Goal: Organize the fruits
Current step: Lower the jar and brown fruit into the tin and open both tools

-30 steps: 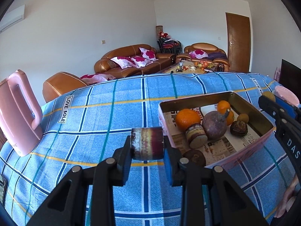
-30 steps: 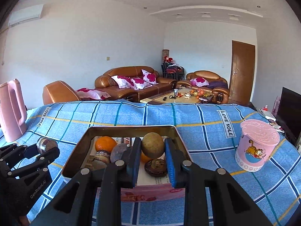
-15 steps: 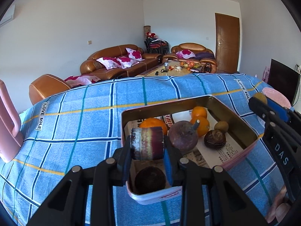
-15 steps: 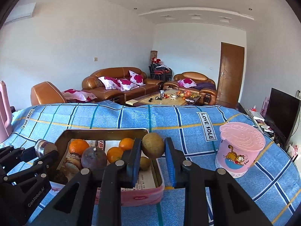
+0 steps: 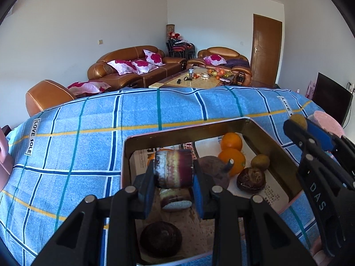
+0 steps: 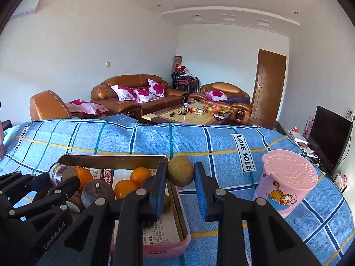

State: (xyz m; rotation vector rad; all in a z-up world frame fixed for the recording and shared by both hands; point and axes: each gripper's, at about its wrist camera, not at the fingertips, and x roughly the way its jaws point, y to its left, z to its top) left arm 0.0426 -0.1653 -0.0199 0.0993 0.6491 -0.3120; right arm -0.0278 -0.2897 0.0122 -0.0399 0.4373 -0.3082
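Note:
My left gripper [image 5: 173,178] is shut on a short maroon-and-cream cane piece [image 5: 174,166], held above the near left part of the pink tin tray [image 5: 188,128]. On the tray's newspaper lining lie two oranges [image 5: 231,153], a purple round fruit [image 5: 210,166], a small brown kiwi-like fruit [image 5: 260,161], a dark wrinkled fruit [image 5: 250,180], another cane piece [image 5: 175,199] and a dark round fruit [image 5: 160,238]. My right gripper [image 6: 180,177] is shut on a round tan fruit [image 6: 180,173], just past the tray's right rim [image 6: 175,195].
A pink lidded cup [image 6: 286,181] with a cartoon cat stands on the blue checked cloth [image 6: 221,155] right of the tray. A pink kettle [image 5: 4,159] sits at the far left. Beyond the table are brown sofas and a low table.
Both grippers have moved right over the table. The left one, with its cane piece, went from beside the tray to above it. The right one carried its fruit from over the tray past its right rim.

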